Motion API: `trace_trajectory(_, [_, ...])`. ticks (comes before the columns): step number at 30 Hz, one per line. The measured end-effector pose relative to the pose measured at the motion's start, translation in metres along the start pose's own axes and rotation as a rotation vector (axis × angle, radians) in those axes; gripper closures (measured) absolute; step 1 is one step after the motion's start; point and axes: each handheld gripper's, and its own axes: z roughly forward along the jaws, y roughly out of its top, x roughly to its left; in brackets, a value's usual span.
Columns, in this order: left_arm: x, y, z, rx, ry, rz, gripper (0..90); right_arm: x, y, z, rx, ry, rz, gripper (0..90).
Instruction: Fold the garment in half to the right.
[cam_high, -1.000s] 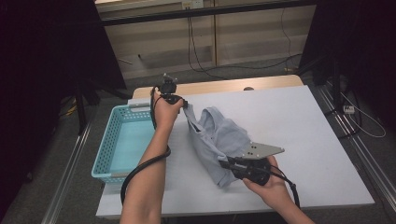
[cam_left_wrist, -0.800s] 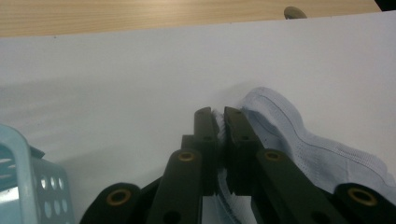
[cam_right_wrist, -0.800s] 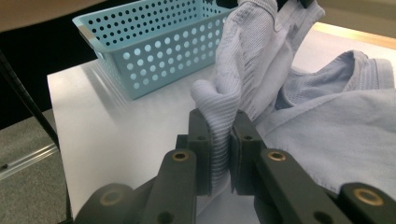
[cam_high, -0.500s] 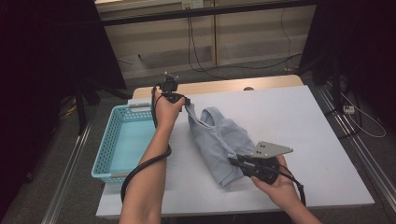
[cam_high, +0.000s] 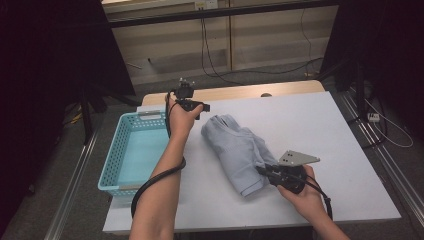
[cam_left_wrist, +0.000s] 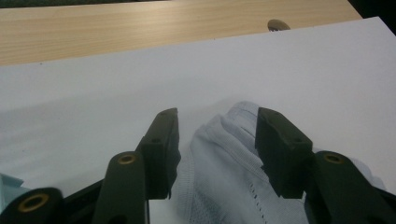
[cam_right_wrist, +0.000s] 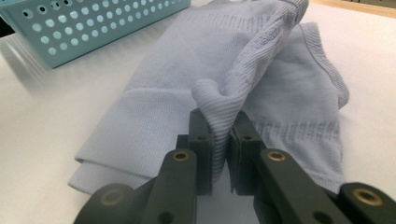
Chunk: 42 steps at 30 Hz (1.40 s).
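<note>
- Cloth (cam_high: 239, 151), pale grey-blue and ribbed, lies folded in a long bundle near the middle of the white table (cam_high: 320, 130).
- In the right gripper view the cloth (cam_right_wrist: 187, 93) has a stitched band along one edge, and one fold stands up from the pile.
- The right gripper (cam_high: 263, 171) is closed tight on that raised fold at the near end of the cloth, with both pads pressing the fabric.
- The left gripper (cam_high: 199, 106) is at the far end of the cloth. Its jaws have just been opening, and in the left gripper view the cloth (cam_left_wrist: 219, 172) lies loose between them, not pinched.
- A light blue basket (cam_high: 114, 160) with round holes in its walls sits at the left edge of the table, just beside the cloth. Nothing can be seen inside it.
- No words or labels can be read anywhere.
</note>
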Motion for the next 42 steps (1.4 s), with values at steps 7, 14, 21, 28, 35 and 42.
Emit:
trace_trajectory(7, [-0.001,-0.007,0.006,0.002,0.000,0.018,43.5,-0.003,-0.001,-0.001,0.003,-0.009,0.004,82.3])
trace_trajectory(14, [-0.001,-0.017,0.012,0.015,0.004,0.041,39.9,-0.006,-0.007,-0.004,0.022,-0.021,0.012,82.2])
trace_trajectory(21, [0.002,-0.028,0.022,0.037,0.001,0.035,38.5,-0.005,-0.007,-0.005,0.022,-0.022,0.005,82.1])
trace_trajectory(28, [0.003,-0.036,0.033,0.050,-0.005,0.028,38.3,-0.004,-0.006,-0.005,0.024,-0.019,0.002,82.1])
trace_trajectory(35, [0.003,-0.042,0.039,0.051,-0.002,0.036,38.5,-0.004,-0.006,-0.005,0.021,-0.018,0.002,82.2])
trace_trajectory(42, [0.002,-0.049,0.048,0.064,-0.014,0.035,42.1,-0.002,-0.005,-0.006,0.022,-0.016,-0.003,82.1])
